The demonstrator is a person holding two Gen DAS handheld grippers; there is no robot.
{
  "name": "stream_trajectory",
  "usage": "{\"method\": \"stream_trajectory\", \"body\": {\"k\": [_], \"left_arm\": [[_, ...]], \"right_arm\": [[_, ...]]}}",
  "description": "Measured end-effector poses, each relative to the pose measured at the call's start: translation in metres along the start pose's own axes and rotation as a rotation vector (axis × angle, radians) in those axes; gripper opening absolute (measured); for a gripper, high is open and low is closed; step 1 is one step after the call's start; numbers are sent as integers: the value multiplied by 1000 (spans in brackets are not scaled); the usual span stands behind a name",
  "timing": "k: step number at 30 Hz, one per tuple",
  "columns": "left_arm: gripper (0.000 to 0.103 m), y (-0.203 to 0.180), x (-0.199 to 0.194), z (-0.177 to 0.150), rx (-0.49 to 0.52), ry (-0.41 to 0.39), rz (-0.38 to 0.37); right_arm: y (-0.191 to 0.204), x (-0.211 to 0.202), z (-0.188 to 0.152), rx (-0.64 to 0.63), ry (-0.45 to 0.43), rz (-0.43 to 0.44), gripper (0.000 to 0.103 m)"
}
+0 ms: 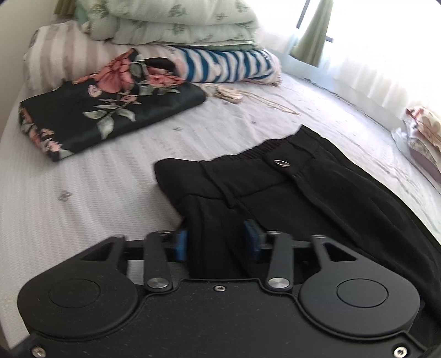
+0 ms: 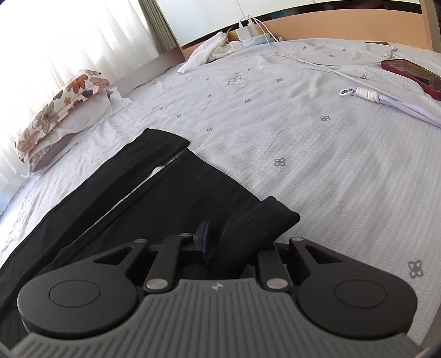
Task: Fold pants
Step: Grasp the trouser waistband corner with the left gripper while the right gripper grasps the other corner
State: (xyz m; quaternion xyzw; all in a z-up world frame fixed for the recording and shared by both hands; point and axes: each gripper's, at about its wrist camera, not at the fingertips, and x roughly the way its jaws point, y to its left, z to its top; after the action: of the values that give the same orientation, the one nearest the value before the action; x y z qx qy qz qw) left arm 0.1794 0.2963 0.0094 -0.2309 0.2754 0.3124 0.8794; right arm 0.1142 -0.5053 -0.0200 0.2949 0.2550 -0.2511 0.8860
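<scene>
Black pants (image 1: 317, 198) lie flat on the pale bedsheet (image 1: 96, 187), their elastic waistband and metal button (image 1: 281, 163) facing the left wrist view. My left gripper (image 1: 215, 242) is shut on a bunched fold of fabric at the waist corner, which fills the gap between the blue pads (image 1: 180, 243). In the right wrist view the two legs (image 2: 154, 198) stretch away side by side. My right gripper (image 2: 239, 242) is shut on the raised hem of the nearer leg (image 2: 264, 217). One blue pad (image 2: 205, 239) shows; the fabric hides the other.
A folded dark floral cloth (image 1: 110, 110), a blue-striped cloth (image 1: 228, 66) and a stacked green quilt (image 1: 176, 24) sit beyond the waist. A floral pillow (image 2: 60, 110) lies by the curtained window. A red phone (image 2: 410, 74), a white cable (image 2: 303, 60) and a coiled cord (image 2: 366, 95) lie far right.
</scene>
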Motion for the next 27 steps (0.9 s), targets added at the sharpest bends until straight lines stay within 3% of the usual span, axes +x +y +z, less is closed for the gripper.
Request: {"method": "stream_trajectory", "body": {"k": [2, 3, 6, 7, 9, 11, 12, 19, 27], "left_arm": [[64, -11, 4, -2, 48, 0, 12], [74, -18, 7, -3, 84, 5, 21], [79, -37, 13, -8, 179, 7, 73], [73, -39, 12, -9, 167, 1, 83], [33, -36, 7, -7, 126, -19, 121], [11, -31, 1, -4, 83, -12, 107], [7, -27, -2, 0, 66, 0, 82], [6, -21, -37, 25, 73, -30, 55], [7, -10, -83, 44, 92, -50, 17]], "right_arm": [[1, 4, -1, 7, -4, 37, 40], [1, 7, -1, 13, 2, 59, 40], [6, 15, 0, 12, 9, 66, 39], [9, 17, 0, 7, 8, 60, 39], [15, 18, 0, -15, 6, 37, 19], [21, 16, 0, -47, 5, 2, 9], [24, 16, 1, -59, 10, -14, 6], [28, -2, 18, -90, -16, -88, 3], [40, -41, 24, -239, -102, -160, 3]]}}
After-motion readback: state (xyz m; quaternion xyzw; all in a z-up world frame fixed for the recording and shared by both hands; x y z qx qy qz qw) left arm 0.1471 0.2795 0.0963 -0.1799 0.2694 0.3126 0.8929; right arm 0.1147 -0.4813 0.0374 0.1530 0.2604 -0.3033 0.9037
